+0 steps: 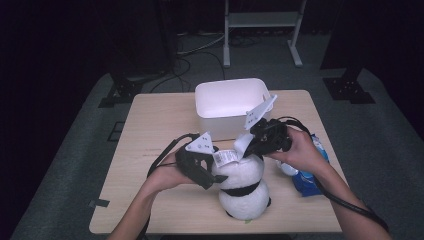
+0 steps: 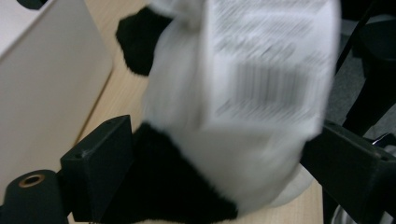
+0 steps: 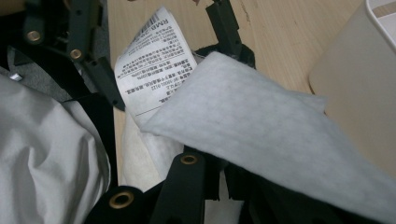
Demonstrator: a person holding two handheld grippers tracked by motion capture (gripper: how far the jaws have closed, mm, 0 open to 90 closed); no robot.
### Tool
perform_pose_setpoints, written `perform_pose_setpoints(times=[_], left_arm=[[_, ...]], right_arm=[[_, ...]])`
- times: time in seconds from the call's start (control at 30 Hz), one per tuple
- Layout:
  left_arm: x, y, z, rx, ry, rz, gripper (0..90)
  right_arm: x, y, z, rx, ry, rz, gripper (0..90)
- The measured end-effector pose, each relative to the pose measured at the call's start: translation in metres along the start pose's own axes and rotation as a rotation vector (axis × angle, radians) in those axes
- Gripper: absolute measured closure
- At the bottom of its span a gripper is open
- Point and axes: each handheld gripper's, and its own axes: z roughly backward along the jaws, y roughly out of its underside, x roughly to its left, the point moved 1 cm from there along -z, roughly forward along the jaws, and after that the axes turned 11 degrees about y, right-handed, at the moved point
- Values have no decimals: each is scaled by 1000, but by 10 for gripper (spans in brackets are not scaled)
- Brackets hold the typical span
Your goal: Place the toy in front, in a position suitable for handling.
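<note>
light wood desk (image 1: 150, 125) on grey floor; on it: white bin (image 1: 231, 102) at far centre, panda plush (image 1: 244, 187) near front edge, blue packet (image 1: 307, 175) at right edge beside the plush

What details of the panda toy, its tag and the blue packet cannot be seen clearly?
- Panda toy: face turned away, high view.
- Barcode tag: print blurred, left gripper view.
- Blue packet: partly behind the person's right forearm, high view.
- White cloth strip: lower end cut off, right gripper view.
</note>
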Motion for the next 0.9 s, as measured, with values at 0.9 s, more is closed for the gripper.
perform_pose_setpoints(times=[0.9], left_arm=[[38, 34, -10, -55, 211, 222, 0]], right_arm=[[7, 22, 10, -37, -24, -12, 853]])
